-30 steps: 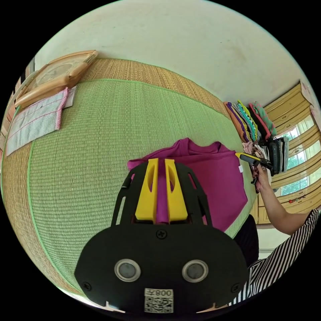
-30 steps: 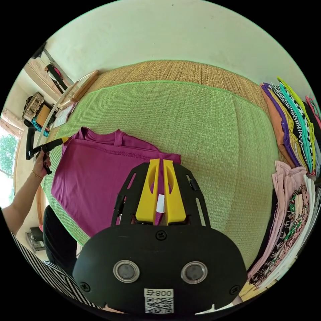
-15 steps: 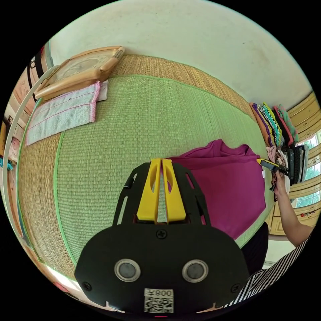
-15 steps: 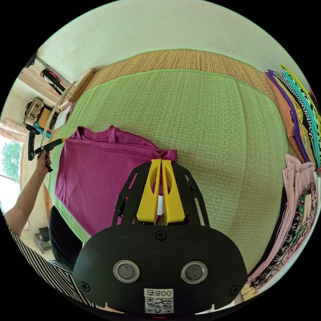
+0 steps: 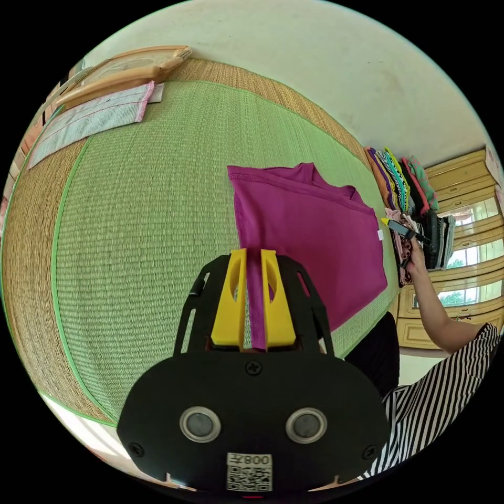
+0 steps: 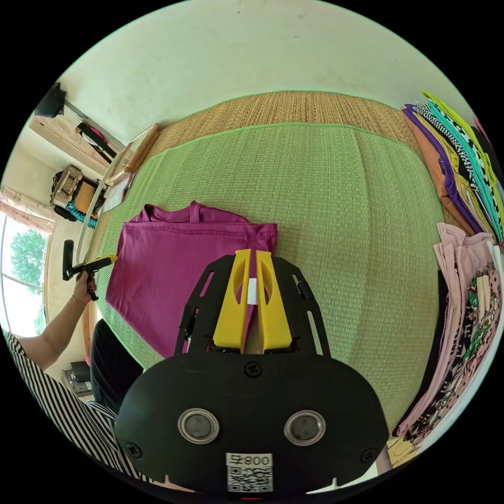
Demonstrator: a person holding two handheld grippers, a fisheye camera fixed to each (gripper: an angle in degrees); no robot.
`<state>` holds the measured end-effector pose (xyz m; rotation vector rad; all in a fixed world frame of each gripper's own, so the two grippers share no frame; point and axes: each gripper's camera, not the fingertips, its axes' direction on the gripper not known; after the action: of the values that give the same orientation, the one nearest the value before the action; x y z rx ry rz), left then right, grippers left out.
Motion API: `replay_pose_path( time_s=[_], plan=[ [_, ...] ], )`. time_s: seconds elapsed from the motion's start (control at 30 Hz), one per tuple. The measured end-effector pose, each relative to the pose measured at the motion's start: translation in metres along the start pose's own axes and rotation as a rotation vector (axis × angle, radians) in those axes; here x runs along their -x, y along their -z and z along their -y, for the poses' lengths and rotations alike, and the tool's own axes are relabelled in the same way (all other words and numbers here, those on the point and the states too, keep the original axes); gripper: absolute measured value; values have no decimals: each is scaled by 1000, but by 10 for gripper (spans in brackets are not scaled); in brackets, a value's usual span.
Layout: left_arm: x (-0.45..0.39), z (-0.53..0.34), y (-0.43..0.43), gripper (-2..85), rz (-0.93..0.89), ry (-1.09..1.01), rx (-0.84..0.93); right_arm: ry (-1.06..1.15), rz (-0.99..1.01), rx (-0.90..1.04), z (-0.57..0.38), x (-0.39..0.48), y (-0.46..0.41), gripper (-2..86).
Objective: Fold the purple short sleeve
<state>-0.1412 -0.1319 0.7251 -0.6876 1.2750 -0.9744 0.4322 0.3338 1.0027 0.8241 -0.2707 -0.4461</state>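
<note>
Now lying flat on green mat (image 6: 325, 210), purple shirt (image 6: 178, 257) with long axis left to right. Left tool (image 5: 253, 294) slightly parted over left edge, right tool (image 6: 252, 296) likewise at right edge; cannot tell if pinching.

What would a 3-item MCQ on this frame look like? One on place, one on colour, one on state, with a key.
1. Where does the purple shirt lie?
A. on the green woven mat
B. on the stack of folded clothes
C. on a chair

2. What colour are the jaws of the right gripper?
A. red
B. yellow
C. white

3. How does the shirt lie?
A. crumpled in a ball
B. hanging in the air
C. flat on the mat, with a stitched hem along its far edge

Key:
1 A, the shirt is spread on the mat near its front edge, apart from the clothes stack.
2 B, both jaws are yellow on a black body.
3 C, the cloth lies smooth and flat, with the neckline peeking out past the hem.
</note>
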Motion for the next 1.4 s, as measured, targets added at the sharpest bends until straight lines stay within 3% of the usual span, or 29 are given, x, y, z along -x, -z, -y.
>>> replay_pose_path(
  time_s=[0.37,0.6,0.7,0.83,0.97,1.1,1.2,1.4],
  plan=[
    [28,-26,-16,31,-62,53,-90,31,101,79,-67,20,31,22],
    [32,-83,-78,29,-42,33,31,37,47,225,-127,29,20,17],
    [47,-93,-88,33,-39,69,8,-29,153,170,-130,14,43,40],
    [44,-109,-99,47,-10,9,-19,-51,84,102,-147,6,85,59],
    [55,-120,-147,52,23,6,76,-138,136,134,-168,-14,80,72],
    [74,-127,-170,50,12,39,57,-196,213,130,-172,-25,75,64],
    [70,-137,-180,51,31,-2,39,-205,256,125,-170,-31,81,41],
    [-1,-137,-241,65,-126,-248,25,-193,331,87,-171,-31,113,23]
  ],
)
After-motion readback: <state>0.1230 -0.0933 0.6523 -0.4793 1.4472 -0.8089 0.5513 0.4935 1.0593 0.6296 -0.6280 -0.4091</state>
